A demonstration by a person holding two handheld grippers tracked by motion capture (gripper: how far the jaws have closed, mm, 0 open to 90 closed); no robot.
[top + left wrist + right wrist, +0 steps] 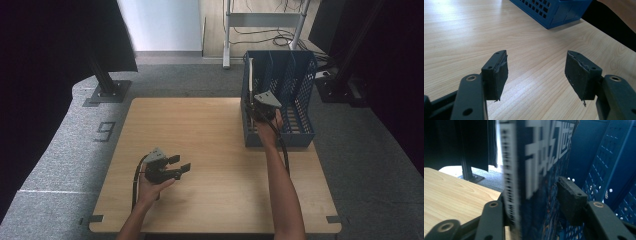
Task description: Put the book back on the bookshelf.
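Over at the far right of the tabletop (210,150), the right gripper (544,195) reaches into the blue file rack (295,80), where a book (536,157) stands upright in its leftmost slot. Its jaws sit either side of the book, the right pad clear of the cover. The left gripper (175,167) hovers released near the front left, nothing between its jaws.

Floor marker (105,131) — numeral "9"; book cover (544,157) — large white characters, blurred.

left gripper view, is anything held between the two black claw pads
No, the left claw stands wide open with only bare light wooden table showing between its pads, and the blue perforated plastic file rack sits farther off.
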